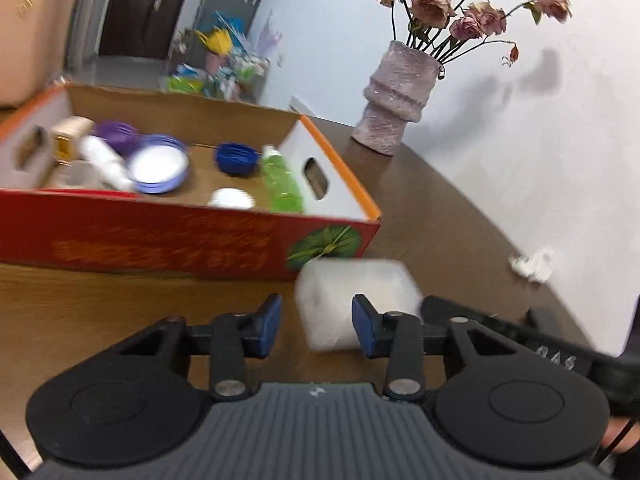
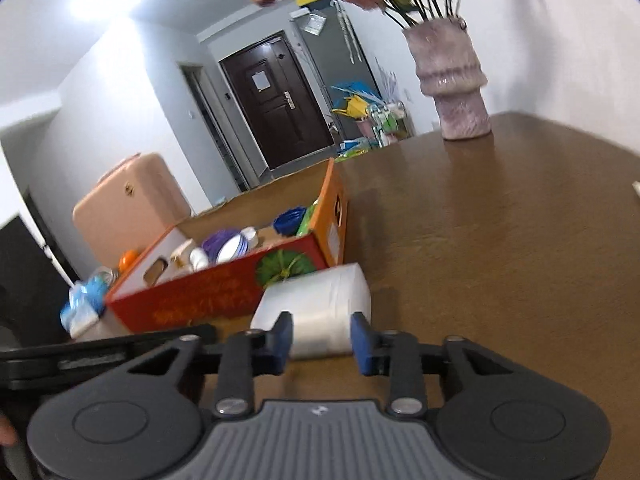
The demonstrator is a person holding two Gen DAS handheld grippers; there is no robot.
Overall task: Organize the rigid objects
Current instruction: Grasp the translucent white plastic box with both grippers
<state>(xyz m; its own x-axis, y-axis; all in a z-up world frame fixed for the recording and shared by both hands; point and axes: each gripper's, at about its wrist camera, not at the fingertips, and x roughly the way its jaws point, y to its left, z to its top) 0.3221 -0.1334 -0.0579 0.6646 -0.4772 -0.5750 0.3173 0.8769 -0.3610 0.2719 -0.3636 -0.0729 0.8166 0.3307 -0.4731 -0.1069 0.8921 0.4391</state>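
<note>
Both tongs read as open to us. Left gripper [image 1: 316, 322] has its blue pads spread, and the white plastic jar [image 1: 356, 300] sits between them but off toward the right pad; we can't tell whether that pad touches it, and the left pad stands clear. Motion blur smears the jar here, so we can't make out its shape or lid. Right gripper [image 2: 321, 340] is also spread, with the same jar [image 2: 316, 308] lying on its side between the pads; contact on either side is hard to judge, and the pads hide its lower edge.

We see the jar resting on the brown table [image 1: 440, 224], just beside the near right corner of the red cardboard box [image 1: 160, 236]. Inside the box we make out a green bottle [image 1: 280, 182], a blue cap [image 1: 236, 158], a white-filled blue lid [image 1: 158, 168], a purple lid [image 1: 118, 134] and a small white cap [image 1: 231, 199]; the items at the far left are blurred and partly hidden by the box wall. In the left wrist view the other tool shows as a black bar, cut off at the right edge.

Farther back stands a pale purple vase [image 1: 394, 100] of dried roses, well apart from the box. A crumpled white scrap [image 1: 532, 264] lies near the table edge; we can't identify it.
</note>
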